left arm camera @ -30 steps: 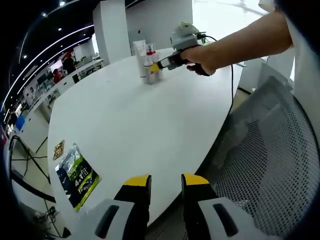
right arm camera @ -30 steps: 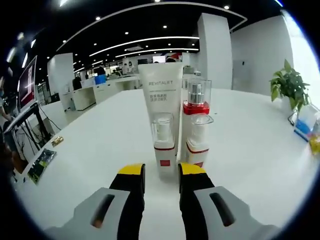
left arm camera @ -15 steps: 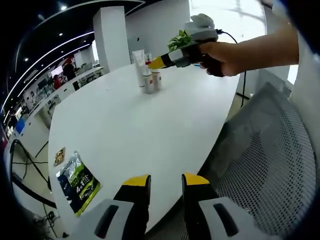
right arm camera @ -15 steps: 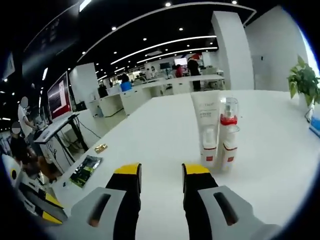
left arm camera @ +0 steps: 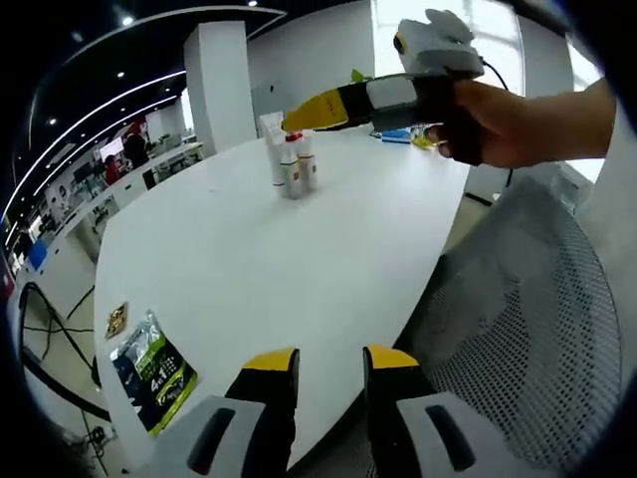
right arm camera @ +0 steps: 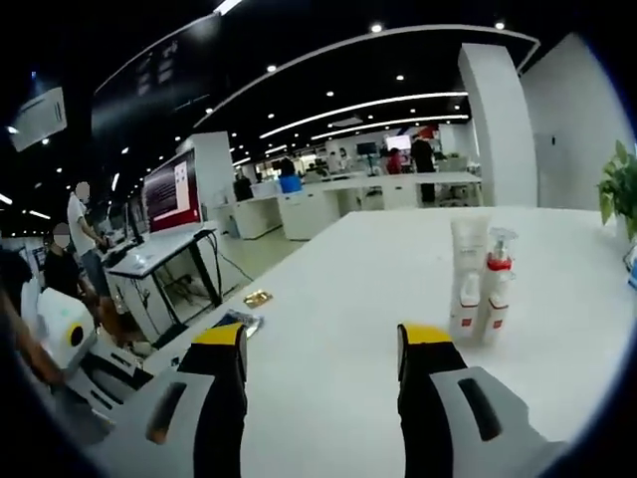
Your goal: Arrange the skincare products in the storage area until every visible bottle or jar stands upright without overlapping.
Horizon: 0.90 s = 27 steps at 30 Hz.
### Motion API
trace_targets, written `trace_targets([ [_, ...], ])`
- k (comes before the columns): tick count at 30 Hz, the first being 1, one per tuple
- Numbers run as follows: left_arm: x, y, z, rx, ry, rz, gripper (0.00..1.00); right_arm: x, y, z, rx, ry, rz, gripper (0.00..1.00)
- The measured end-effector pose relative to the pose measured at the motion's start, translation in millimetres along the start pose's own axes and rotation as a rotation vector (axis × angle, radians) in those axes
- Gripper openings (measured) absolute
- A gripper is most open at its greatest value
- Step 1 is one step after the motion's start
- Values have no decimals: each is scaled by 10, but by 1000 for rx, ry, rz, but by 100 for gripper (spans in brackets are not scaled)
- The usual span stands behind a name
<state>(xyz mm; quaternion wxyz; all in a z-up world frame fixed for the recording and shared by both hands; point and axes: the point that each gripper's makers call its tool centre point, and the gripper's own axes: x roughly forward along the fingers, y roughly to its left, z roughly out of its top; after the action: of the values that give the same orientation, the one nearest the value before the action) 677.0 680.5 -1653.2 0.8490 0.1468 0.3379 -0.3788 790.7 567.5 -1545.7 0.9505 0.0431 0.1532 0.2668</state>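
In the left gripper view, the left gripper (left arm camera: 329, 363) hangs over the near edge of the white desk (left arm camera: 239, 269), its yellow-tipped jaws parted with nothing between them. A mesh chair back (left arm camera: 542, 329) stands just off the desk's right edge. A green-and-black packet (left arm camera: 151, 370) lies flat near the desk's left edge, a small gold item (left arm camera: 116, 319) just beyond it. Further in, a hand (left arm camera: 508, 119) holds the right gripper (left arm camera: 299, 118) above the desk. In the right gripper view the right gripper's jaws stand wide apart, empty. Toward the far edge, the skincare products (left arm camera: 288, 159) stand upright in a tight cluster: a white tube (right arm camera: 468, 261) behind, a red-collared pump bottle (right arm camera: 497, 271) beside it, small bottles in front.
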Motion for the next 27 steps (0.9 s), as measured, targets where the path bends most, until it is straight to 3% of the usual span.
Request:
trace_targets([
  [11, -15, -12, 49, -50, -24, -26, 27, -250, 322, -85, -34, 4, 51, 66],
  [15, -6, 23, 44, -95, -20, -29, 29, -336, 401, -168, -30, -6, 46, 63],
  [18, -11, 43, 41, -117, -19, -21, 32, -368, 398, -255, -109, 29, 24, 61],
  [20, -26, 67, 63, -134, -28, -18, 32, -365, 413, -222, -111, 6, 32, 61],
  [24, -41, 206, 75, -223, -29, 15, 34, -363, 321, -209, -137, 0, -16, 61],
  [27, -33, 327, 36, -339, -3, 26, 38, -357, 321, -229, -176, 3, -25, 60],
])
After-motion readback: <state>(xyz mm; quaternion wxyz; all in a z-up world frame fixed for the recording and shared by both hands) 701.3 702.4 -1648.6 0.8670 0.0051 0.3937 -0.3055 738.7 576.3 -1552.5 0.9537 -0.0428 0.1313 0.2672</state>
